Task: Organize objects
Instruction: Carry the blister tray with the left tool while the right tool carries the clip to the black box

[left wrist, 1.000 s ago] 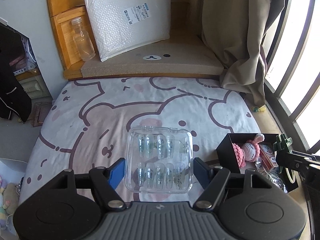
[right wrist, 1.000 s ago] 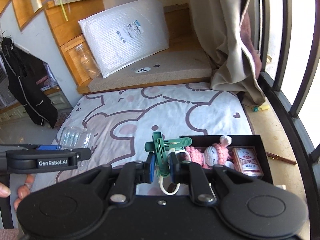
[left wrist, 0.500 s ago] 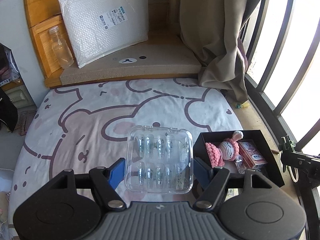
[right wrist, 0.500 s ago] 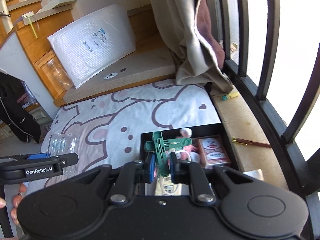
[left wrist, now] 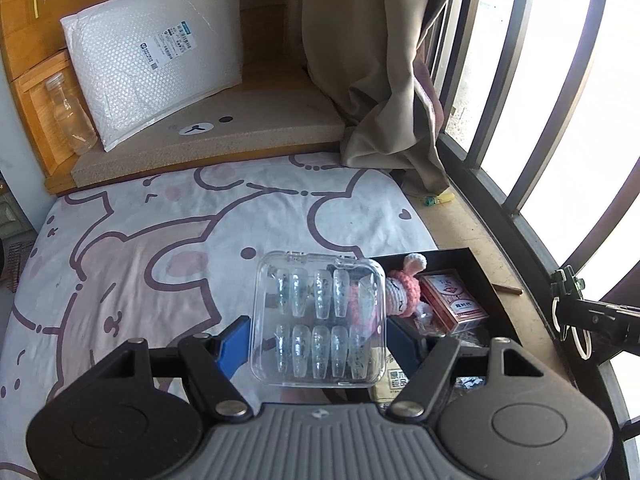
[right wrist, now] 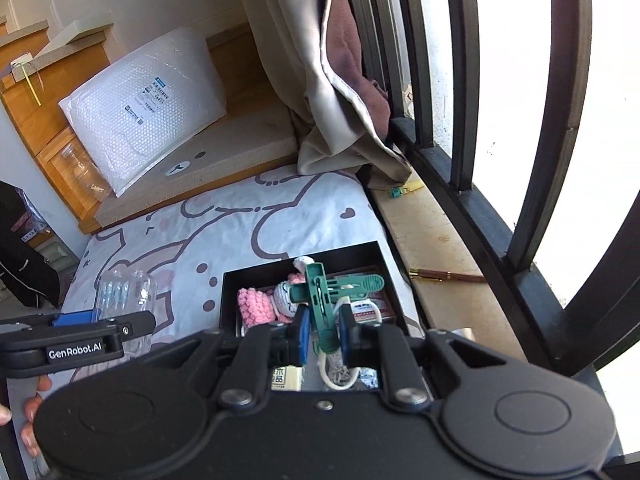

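Note:
My left gripper [left wrist: 318, 338] is shut on a clear plastic case of press-on nails [left wrist: 320, 318] and holds it above the left edge of a black open box [left wrist: 472, 256]. The box holds a pink crochet doll [left wrist: 402, 286] and a red card pack [left wrist: 454, 302]. My right gripper [right wrist: 323, 334] is shut on a green clothes peg [right wrist: 326, 300] with a white loop, held above the same box [right wrist: 256, 272]. The left gripper and case also show in the right wrist view [right wrist: 124, 300].
The box sits on a bed sheet with a bear print [left wrist: 168, 248]. A white bubble mailer [left wrist: 152, 56] and a clear bottle [left wrist: 74, 120] stand on the wooden ledge behind. A curtain [left wrist: 372, 72] and window bars [left wrist: 532, 120] are at the right. A pen [right wrist: 444, 276] lies on the sill.
Both grippers have moved right, towards the window. The nail case now overlaps the black box's left edge, and the peg hangs over the box.

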Demonstrator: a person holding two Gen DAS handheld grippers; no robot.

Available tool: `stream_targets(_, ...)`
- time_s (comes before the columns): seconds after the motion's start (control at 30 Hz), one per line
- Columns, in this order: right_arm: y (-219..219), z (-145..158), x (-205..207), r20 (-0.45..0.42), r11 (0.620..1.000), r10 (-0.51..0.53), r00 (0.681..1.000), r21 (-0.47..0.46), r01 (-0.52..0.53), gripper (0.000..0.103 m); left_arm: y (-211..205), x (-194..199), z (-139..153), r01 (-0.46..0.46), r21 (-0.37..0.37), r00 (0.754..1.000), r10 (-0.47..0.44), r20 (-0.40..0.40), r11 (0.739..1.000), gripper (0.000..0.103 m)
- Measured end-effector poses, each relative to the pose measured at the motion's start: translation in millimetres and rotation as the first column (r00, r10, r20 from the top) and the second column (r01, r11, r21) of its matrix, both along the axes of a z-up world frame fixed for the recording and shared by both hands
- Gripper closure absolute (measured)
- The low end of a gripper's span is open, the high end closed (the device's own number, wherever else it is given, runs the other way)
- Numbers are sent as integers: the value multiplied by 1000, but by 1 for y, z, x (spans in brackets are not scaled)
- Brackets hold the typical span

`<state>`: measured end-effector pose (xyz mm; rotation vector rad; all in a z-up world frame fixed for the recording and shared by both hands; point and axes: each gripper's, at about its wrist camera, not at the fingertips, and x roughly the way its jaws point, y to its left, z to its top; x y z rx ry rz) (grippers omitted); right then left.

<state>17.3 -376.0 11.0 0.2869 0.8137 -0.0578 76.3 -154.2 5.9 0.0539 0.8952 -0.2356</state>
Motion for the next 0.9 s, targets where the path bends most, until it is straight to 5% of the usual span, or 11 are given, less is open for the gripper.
stream_targets(0.5,-19,-11,1,-18,999,-8,1000,32,9,88,-28,7,-12,35,-46,998,-37,-44,998,30)
stream_targets(0.9,-2,-38,33,-68,991,85,994,110,-77,88,-23,26,-18,-2,-100,999,-4,-54,995,30)
